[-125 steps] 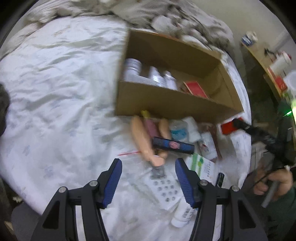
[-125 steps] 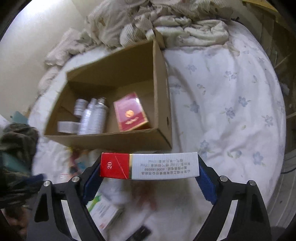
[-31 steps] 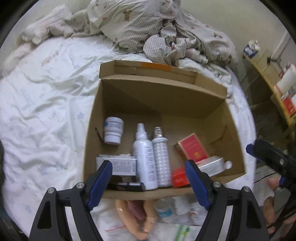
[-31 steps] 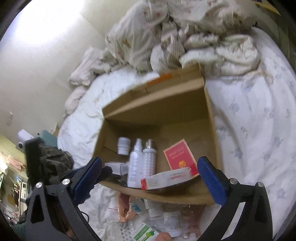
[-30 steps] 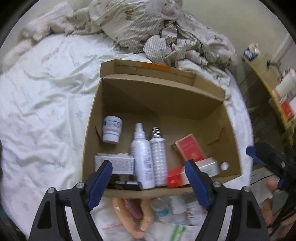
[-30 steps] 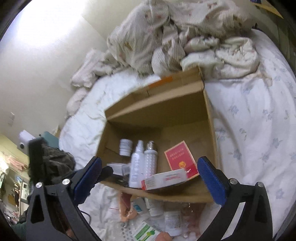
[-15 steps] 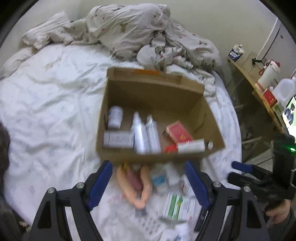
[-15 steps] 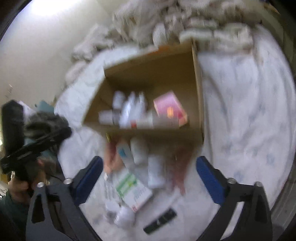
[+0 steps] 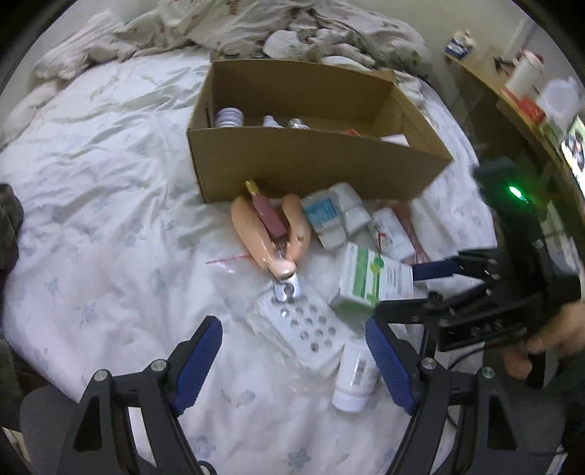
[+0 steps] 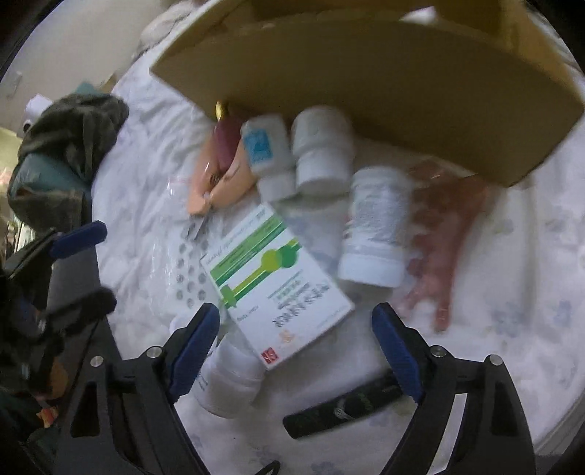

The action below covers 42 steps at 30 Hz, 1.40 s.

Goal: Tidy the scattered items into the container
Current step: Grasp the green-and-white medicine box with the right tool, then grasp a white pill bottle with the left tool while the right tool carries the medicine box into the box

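A cardboard box [image 9: 314,164] stands on the bed with bottles inside; it also shows in the right wrist view [image 10: 384,84]. Scattered in front lie pink nail clippers [image 9: 270,234], a blister pack [image 9: 310,329], a green-and-white carton [image 9: 369,281] [image 10: 278,288], several white bottles [image 10: 373,226] [image 9: 354,376] and a black stick [image 10: 347,405]. My left gripper [image 9: 292,361] is open and empty, just above the blister pack. My right gripper [image 10: 296,347] is open and empty, low over the green-and-white carton; it shows at right in the left wrist view [image 9: 413,292].
A rumpled quilt [image 9: 292,25] is heaped behind the box. A dark garment [image 10: 69,146] lies at the bed's left edge. A desk with bottles [image 9: 526,84] stands to the right. A reddish plastic bag [image 10: 442,234] lies by the box.
Both grippers have drawn back from the box and dropped low over the scattered items. The right gripper earlier held a red-and-white carton, which now lies in the box.
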{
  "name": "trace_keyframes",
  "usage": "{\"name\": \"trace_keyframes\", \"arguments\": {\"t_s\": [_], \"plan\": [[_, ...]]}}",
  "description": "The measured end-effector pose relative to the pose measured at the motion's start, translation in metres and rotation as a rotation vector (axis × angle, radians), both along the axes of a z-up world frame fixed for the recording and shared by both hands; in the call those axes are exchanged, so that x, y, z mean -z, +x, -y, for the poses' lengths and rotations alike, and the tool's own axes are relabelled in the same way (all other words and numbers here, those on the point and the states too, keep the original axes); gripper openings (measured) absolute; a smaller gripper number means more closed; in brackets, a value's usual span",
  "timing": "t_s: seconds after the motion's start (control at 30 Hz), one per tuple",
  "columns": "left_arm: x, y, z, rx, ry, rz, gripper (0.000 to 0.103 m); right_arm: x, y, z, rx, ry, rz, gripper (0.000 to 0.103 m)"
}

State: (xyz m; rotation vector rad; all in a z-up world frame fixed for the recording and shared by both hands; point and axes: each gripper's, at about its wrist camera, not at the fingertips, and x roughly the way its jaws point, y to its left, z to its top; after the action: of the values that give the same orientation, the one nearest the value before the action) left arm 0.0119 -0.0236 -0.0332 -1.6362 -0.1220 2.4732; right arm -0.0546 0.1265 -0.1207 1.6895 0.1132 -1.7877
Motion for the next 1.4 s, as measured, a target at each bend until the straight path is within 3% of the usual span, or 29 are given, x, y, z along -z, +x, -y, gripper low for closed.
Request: {"name": "trace_keyframes", "arguments": {"t_s": [0.2, 0.23, 0.27, 0.43, 0.8, 0.9, 0.93, 1.03, 1.13, 1.2, 1.27, 1.4], "plan": [[0.004, 0.006, -0.008, 0.006, -0.024, -0.006, 0.081, 0.009, 0.006, 0.019, -0.038, 0.042, -0.091, 0.091], [0.004, 0.007, -0.009, 0.003, -0.023, -0.005, 0.081, 0.009, 0.007, 0.021, -0.041, 0.046, -0.106, 0.088], [0.005, 0.007, -0.008, -0.002, -0.021, -0.003, 0.081, 0.008, 0.008, 0.022, -0.052, 0.052, -0.127, 0.079], [0.006, 0.009, -0.01, -0.001, -0.018, 0.008, 0.081, 0.0, 0.008, 0.016, -0.059, 0.026, -0.157, 0.069], [0.011, 0.01, -0.017, 0.015, -0.039, 0.034, 0.081, -0.044, -0.01, -0.033, 0.184, -0.25, -0.16, 0.062], [0.014, 0.01, -0.018, 0.019, -0.006, 0.054, 0.081, -0.058, -0.015, -0.046, 0.26, -0.364, -0.173, 0.062], [0.015, 0.01, -0.016, 0.021, 0.042, 0.065, 0.081, -0.063, -0.017, -0.053, 0.291, -0.39, -0.189, 0.062], [0.02, 0.012, -0.014, 0.024, 0.133, 0.102, 0.075, -0.069, -0.02, -0.064, 0.366, -0.413, -0.216, 0.062], [0.022, 0.015, -0.025, 0.067, 0.11, 0.112, 0.062, -0.07, -0.027, -0.072, 0.415, -0.431, -0.206, 0.062], [0.023, 0.017, -0.036, 0.109, 0.087, 0.11, 0.06, -0.071, -0.031, -0.077, 0.431, -0.437, -0.203, 0.062], [0.025, 0.016, -0.045, 0.136, 0.066, 0.11, 0.047, -0.071, -0.033, -0.078, 0.436, -0.44, -0.202, 0.062], [0.039, 0.011, -0.055, 0.15, 0.01, 0.157, 0.045, -0.073, -0.032, -0.079, 0.425, -0.443, -0.21, 0.062]]}}
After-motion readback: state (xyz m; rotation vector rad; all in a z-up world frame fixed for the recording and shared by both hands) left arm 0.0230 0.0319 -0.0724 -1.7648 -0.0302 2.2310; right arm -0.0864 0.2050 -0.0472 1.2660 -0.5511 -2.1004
